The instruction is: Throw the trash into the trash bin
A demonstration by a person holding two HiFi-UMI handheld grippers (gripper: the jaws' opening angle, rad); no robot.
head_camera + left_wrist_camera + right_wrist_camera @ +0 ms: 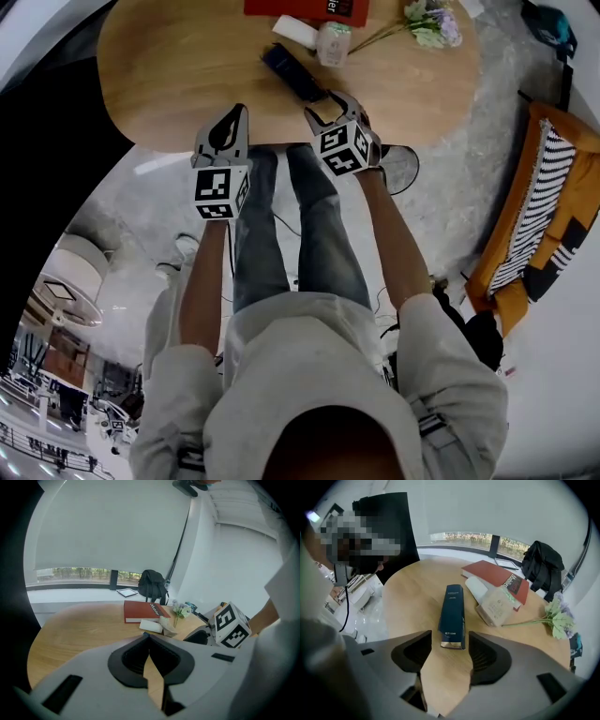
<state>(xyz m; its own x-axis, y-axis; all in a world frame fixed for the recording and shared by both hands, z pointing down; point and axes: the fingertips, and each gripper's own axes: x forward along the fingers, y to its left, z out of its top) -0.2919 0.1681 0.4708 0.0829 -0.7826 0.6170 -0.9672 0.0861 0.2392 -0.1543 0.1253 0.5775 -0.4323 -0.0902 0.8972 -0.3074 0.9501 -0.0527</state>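
Note:
On the round wooden table [178, 66] lies a long dark blue box [453, 615] [292, 72]. Just behind it are a crumpled beige carton [498, 605] [333, 42] and a white tissue pack [477, 587]. My right gripper [450, 638] [325, 105] is open and tilts steeply down over the table's near edge. The box's near end lies right in front of its open jaws, with no contact. My left gripper [150, 638] [238, 112] hovers to the left by the table edge, shut and empty. No trash bin is in view.
A red book [497, 579] and a sprig of pale flowers [557, 616] lie further back on the table. A black backpack [152, 585] rests behind the table. An orange, striped seat [544, 216] stands on the right of the floor.

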